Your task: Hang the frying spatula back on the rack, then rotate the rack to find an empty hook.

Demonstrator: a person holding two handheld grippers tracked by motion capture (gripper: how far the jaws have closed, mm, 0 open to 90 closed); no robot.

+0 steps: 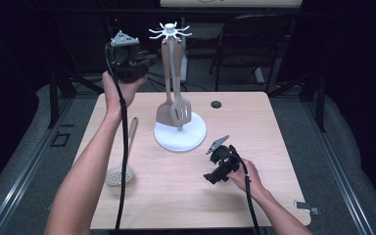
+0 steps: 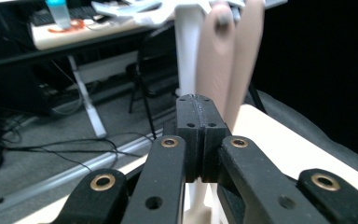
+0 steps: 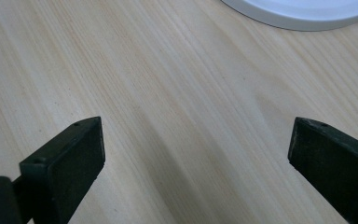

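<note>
From the high view, your left gripper (image 1: 144, 61) is lifted up in the air at the far left side of the table (image 1: 254, 196), close beside the top of the white utensil stand (image 1: 180, 132). The star-shaped hook ring (image 1: 170, 32) of the stand is just to the right of this gripper. Two beige utensils hang from the ring: a solid spatula (image 1: 165, 110) and a slotted spatula (image 1: 181, 110), side by side, with their blades low over the round base. A skimmer spoon (image 1: 121, 171) with a wooden handle lies flat on the table, near your left forearm. Your right gripper (image 1: 210, 177) rests low on the table, in front of the stand's base and a little to the right of it.

In the left gripper view, your two jaws are pressed together, pad against pad, and nothing is between them. Just behind the tips you see the white pole (image 2: 186, 51) of the stand and the two beige handles (image 2: 230, 60), a little blurred. The tips are near the handles; I cannot tell if they touch.

In the right gripper view, your jaws are spread wide and they pinch nothing. Between them is bare light wood (image 3: 182, 130). The edge of the white base (image 3: 303, 14) shows at the top, well apart from the pads.
</note>
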